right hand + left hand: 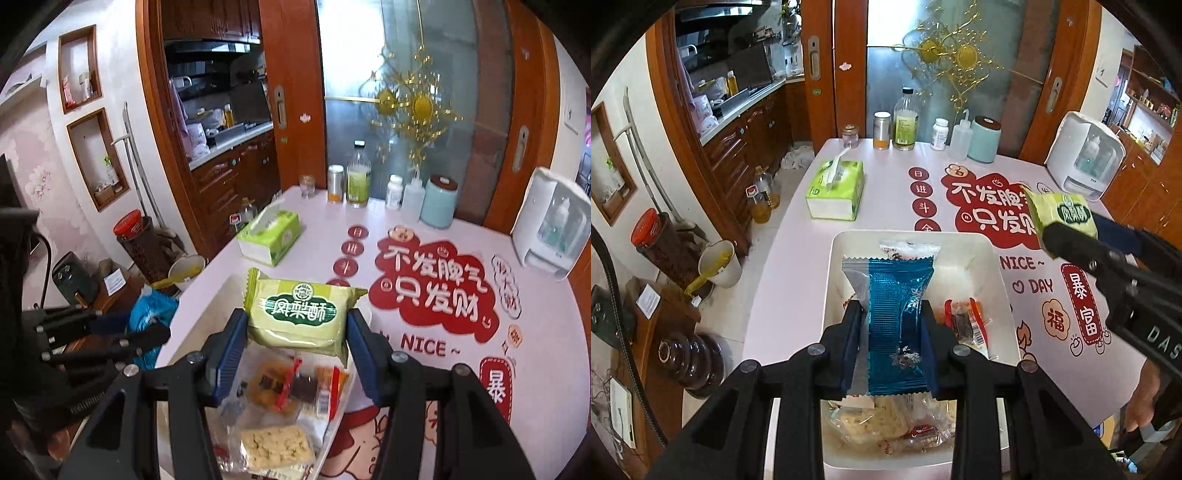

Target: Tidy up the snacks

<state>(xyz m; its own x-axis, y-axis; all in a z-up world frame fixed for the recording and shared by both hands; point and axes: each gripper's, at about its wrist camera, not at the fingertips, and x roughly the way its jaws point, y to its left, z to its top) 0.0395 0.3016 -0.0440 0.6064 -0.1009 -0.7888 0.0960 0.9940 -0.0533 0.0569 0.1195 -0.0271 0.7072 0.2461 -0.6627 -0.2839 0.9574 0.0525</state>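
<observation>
Pink tablecloth (798,258), printed with red cartoon patches and lettering, is covering the table and carrying everything else. Near its middle a white tray (993,269) is sitting, holding loose wrapped snacks: an orange-and-red packet (971,321) and a clear bag of pale crackers (275,448). Beyond the tray a green tissue box (836,190) is lying, and bottles and a mint canister (984,139) are standing along the far edge. Over the tray, the left gripper (892,325) is gripping a blue foil snack (897,317) upright, its jaws set narrow and pressing both sides. To its right, the right gripper (297,332) is holding a green pineapple-cake packet (299,314) above the tray's far end, jaws about half spread and clamping the packet's ends.
</observation>
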